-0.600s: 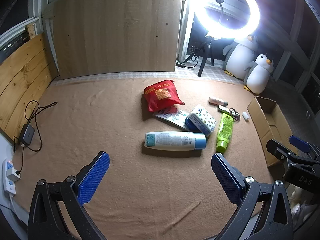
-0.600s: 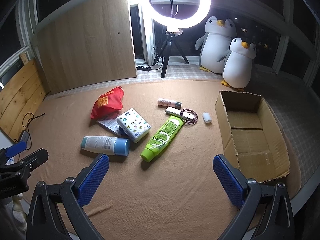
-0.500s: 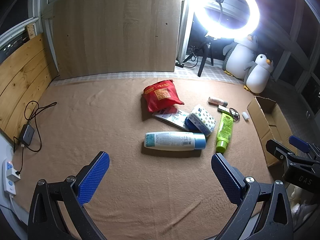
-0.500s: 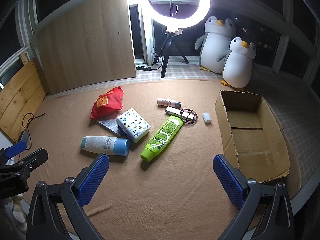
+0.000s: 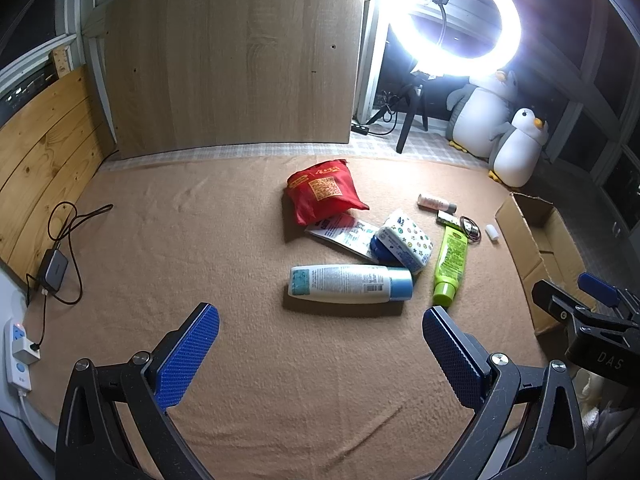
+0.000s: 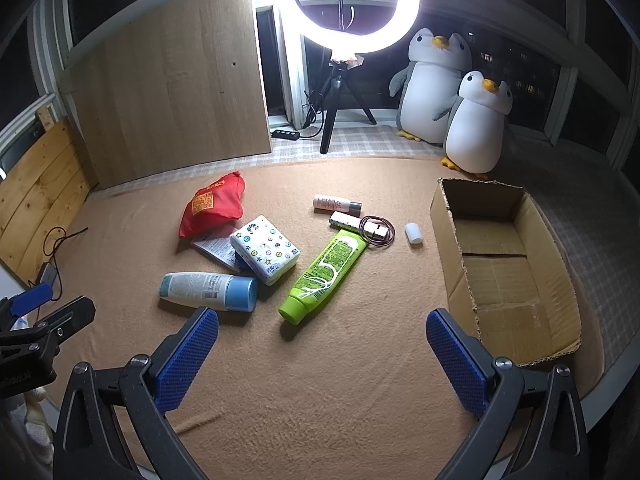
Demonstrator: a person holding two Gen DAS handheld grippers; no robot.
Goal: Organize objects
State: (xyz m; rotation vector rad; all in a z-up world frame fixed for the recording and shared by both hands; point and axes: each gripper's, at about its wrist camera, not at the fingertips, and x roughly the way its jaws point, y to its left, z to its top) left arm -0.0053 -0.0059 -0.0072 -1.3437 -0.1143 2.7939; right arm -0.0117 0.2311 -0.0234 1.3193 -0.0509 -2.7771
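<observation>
Now both tongs hang wide with nothing in them.
Right tongs (image 6: 322, 338) are nearer the green tube (image 6: 325, 276) (lying slantwise, cap near); left tongs (image 5: 320, 340) face the white bottle (image 5: 350, 284), lying sideways.

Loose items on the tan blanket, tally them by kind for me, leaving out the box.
Bottles and tubes: 4, white-and-blue bottle, green tube, pink bottle, small tube
Packs and pouches: 3, red pouch, tissue pack, flat packet
Small bits: 2, white cap, cord
Total: 9

pouch (image 6: 214, 210) red | tube (image 6: 324, 272) lime grn | tissue pack (image 6: 266, 249) wht w/ dots | blanket (image 6: 320, 360) tan
</observation>
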